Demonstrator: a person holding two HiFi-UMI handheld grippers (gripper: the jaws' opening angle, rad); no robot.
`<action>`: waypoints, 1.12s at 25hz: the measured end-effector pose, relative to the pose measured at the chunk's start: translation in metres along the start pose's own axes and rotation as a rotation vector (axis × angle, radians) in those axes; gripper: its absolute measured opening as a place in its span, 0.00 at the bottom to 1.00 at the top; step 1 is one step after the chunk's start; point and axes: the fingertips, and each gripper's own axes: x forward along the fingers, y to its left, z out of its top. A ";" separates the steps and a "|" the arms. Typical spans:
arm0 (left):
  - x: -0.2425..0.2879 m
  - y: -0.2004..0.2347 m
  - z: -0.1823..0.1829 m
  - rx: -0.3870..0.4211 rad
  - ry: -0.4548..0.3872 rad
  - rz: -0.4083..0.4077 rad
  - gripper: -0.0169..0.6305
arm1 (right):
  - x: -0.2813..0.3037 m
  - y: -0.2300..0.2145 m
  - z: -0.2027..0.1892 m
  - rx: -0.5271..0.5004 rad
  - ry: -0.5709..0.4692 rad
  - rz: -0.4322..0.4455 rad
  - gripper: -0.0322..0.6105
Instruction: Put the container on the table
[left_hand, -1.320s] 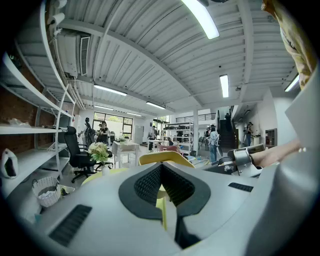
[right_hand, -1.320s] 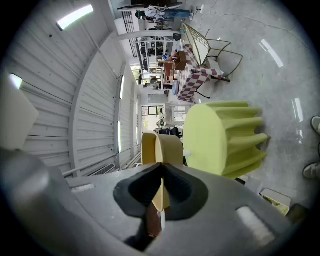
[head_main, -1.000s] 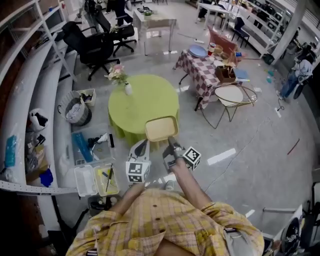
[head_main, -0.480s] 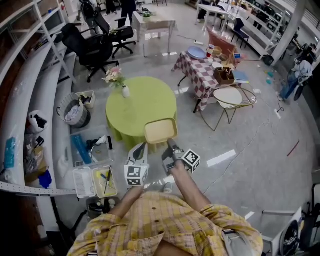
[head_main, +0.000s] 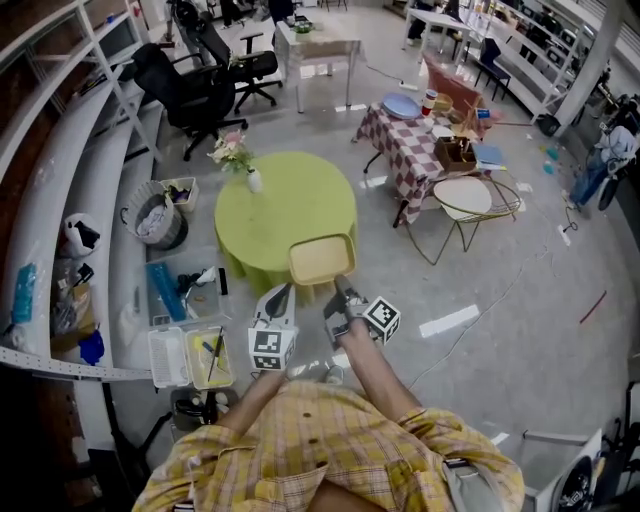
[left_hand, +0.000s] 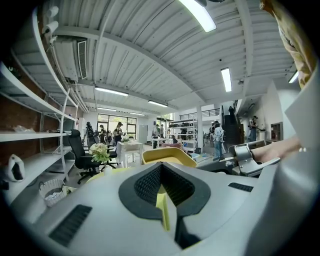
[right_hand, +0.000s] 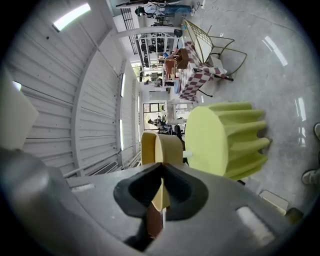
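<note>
Container (head_main: 322, 258): pale mustard-yellow, plain.
Round table (head_main: 285, 205): lime-green cloth, no pattern.
Left gripper (head_main: 283, 292), right gripper (head_main: 338, 290): light grey bodies, black ribbed jaw pads, marker cubes with black-and-white squares.
Shirt (head_main: 330, 440): yellow plaid, reddish lines.
Small table (head_main: 405, 140), right of round table: red-and-white check cloth.
Office chair (head_main: 190, 90), beyond round table: black.
Flowers (head_main: 231, 148), at round table's far-left edge: pink, white.
Floor (head_main: 520, 300): grey, white tape strips.

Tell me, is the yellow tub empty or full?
Empty. The head view looks into the tub and shows only bare bottom. The left gripper and right gripper pinch its rim.
</note>
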 end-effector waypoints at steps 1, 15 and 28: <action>0.001 -0.003 0.001 0.002 -0.002 0.003 0.03 | -0.001 0.000 0.003 -0.002 0.002 0.000 0.07; -0.005 -0.028 0.001 -0.022 -0.027 0.055 0.03 | -0.019 -0.002 0.011 -0.017 0.057 0.013 0.07; 0.017 -0.003 -0.015 0.004 -0.001 0.031 0.04 | 0.021 -0.012 0.010 -0.005 0.056 0.000 0.07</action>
